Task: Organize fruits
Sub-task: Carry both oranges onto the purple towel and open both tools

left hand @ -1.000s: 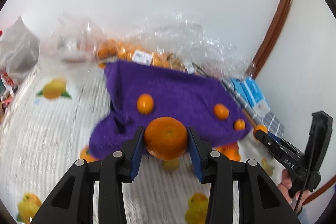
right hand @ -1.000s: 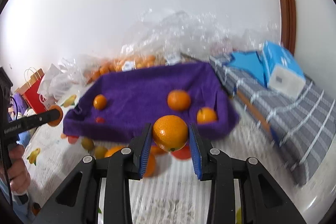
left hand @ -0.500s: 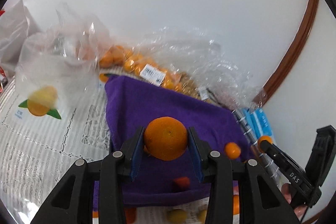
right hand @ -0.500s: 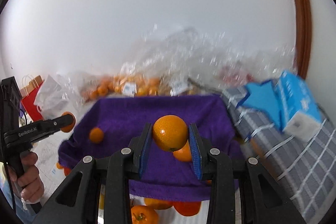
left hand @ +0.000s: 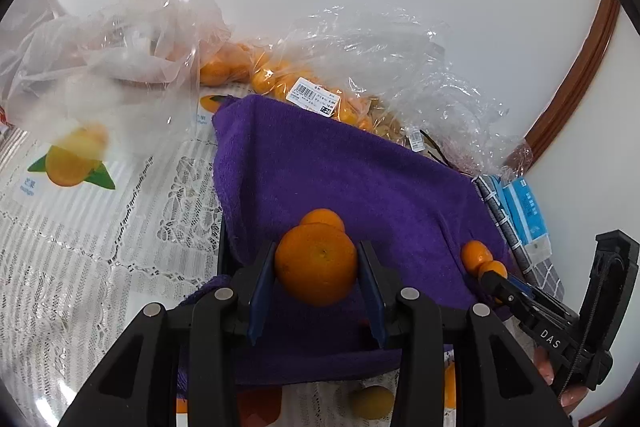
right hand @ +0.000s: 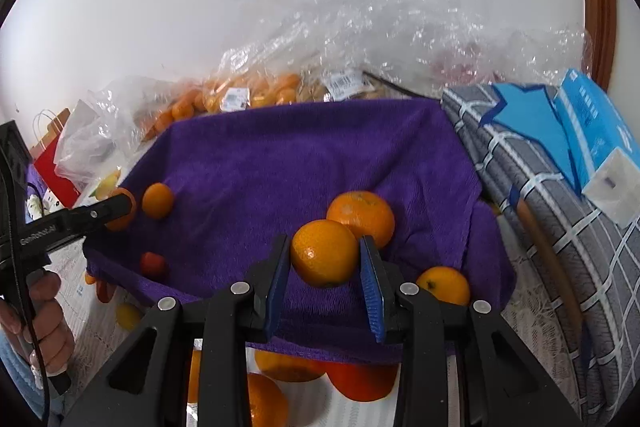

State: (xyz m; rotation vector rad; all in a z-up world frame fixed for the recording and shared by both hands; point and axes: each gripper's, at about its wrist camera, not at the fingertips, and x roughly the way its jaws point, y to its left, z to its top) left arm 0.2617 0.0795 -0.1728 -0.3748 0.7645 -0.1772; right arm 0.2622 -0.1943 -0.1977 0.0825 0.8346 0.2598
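My left gripper [left hand: 316, 271] is shut on an orange [left hand: 316, 263] and holds it over the near part of the purple towel [left hand: 340, 179]. A second orange [left hand: 322, 218] lies just behind it on the towel. My right gripper [right hand: 325, 263] is shut on another orange [right hand: 324, 253] over the towel's [right hand: 304, 155] near right part. Two more oranges [right hand: 362, 213] [right hand: 443, 283] lie on the towel beside it, and a small one [right hand: 158, 200] at its left. The left gripper also shows in the right wrist view [right hand: 120, 207], the right one in the left wrist view [left hand: 490, 273].
Clear plastic bags with small oranges [left hand: 280, 75] lie behind the towel against the wall. Loose oranges [right hand: 288, 367] and a small yellow fruit [left hand: 372, 401] lie on the lace tablecloth [left hand: 80, 247] in front. A grey checked cloth [right hand: 540, 195] with a blue box [right hand: 596, 131] is at the right.
Both grippers have moved forward and lower over the purple towel, each still holding its orange. The towel and the oranges on it now look closer.
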